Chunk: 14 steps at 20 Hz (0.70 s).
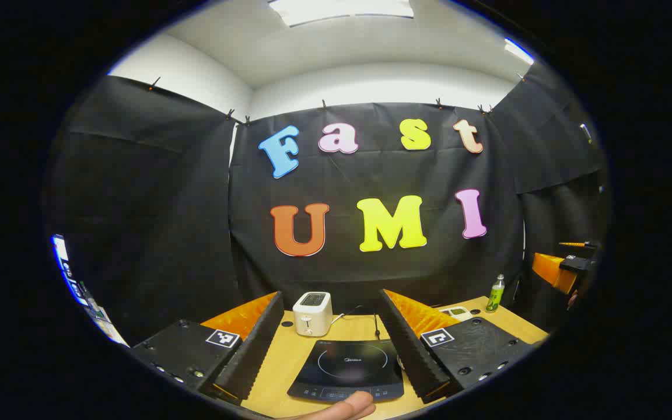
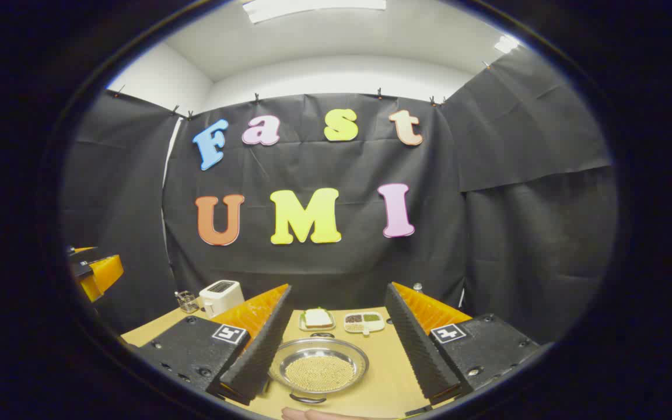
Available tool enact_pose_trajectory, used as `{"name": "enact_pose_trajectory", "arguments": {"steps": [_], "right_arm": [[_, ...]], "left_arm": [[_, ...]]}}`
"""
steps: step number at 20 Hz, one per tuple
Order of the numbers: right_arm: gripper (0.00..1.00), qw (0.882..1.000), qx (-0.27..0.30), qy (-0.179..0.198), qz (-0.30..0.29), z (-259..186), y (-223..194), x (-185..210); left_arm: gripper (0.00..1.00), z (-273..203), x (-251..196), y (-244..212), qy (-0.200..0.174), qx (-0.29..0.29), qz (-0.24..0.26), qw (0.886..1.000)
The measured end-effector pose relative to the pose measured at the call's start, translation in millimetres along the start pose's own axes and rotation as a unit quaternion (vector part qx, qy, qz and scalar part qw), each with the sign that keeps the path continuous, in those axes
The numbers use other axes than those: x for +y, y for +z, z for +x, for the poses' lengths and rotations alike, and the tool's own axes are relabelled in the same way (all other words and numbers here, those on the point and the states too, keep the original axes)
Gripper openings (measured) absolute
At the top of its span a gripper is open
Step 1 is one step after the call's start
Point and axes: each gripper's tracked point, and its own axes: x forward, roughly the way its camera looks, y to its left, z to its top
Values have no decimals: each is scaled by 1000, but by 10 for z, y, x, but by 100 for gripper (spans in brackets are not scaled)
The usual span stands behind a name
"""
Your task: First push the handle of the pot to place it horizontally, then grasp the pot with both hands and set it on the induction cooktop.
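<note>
The pot (image 2: 319,368), a shallow metal pan of pale grains, sits on the desk (image 2: 391,382) between the wide-spread, empty fingers of the right gripper (image 2: 336,341). The left gripper (image 1: 333,344), likewise agape and empty, frames the induction cooktop (image 1: 349,368), with a toaster (image 1: 312,313) just behind it.

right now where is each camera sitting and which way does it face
Left gripper view: rides on the left gripper, looks forward over the induction cooktop and toaster to the booth wall; its open fingers and a fingertip show.
Right gripper view: rides on the right gripper, looks forward over the pot, which holds grains, and two dishes; its open fingers show.
Shared: toaster, wooden table, the wall, and each sees the other gripper at its edge.
</note>
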Motion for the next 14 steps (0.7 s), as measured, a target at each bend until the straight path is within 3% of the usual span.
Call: {"name": "enact_pose_trajectory", "arguments": {"steps": [14], "right_arm": [[97, 1000, -5, 3, -10, -3, 35, -4]], "left_arm": [[97, 43, -19, -34, 5, -4, 4, 1000]]}}
